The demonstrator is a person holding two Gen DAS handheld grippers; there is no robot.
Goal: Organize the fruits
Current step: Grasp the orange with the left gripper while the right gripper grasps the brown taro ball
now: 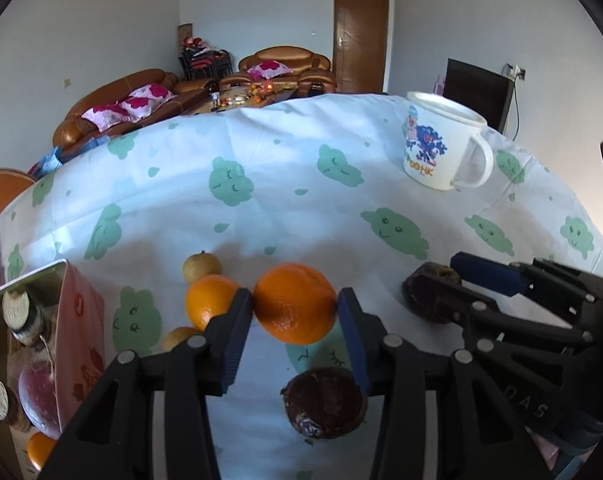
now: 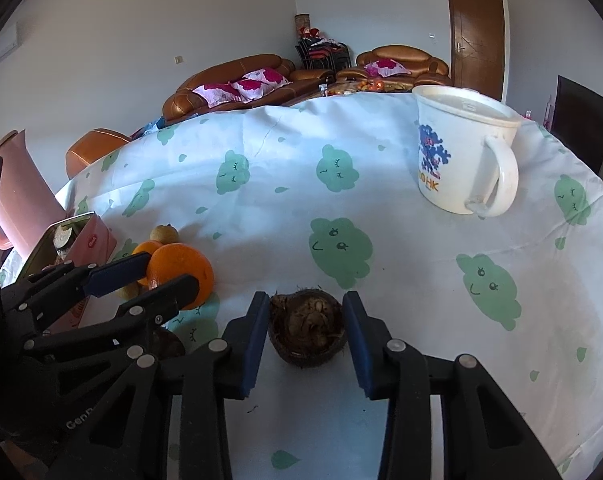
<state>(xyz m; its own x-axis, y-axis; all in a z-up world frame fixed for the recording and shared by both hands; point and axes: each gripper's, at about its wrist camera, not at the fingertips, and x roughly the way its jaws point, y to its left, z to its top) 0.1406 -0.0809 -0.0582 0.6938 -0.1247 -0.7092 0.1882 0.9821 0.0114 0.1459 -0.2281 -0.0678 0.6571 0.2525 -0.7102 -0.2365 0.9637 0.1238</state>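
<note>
Nearest lie two dark husked fruits on the tablecloth [image 1: 293,184]: one [image 1: 325,402] below the left gripper [image 1: 295,304], one [image 2: 307,330] between the spread pads of the right gripper [image 2: 306,320], contact unclear; further on, two oranges: the big orange [image 1: 295,304] pinched between the left jaws, a smaller orange [image 1: 209,300] beside; two yellowish fruits [image 1: 201,266] nearby; one pink tin [image 1: 81,320] at left; one white mug [image 1: 441,148] farthest.
</note>
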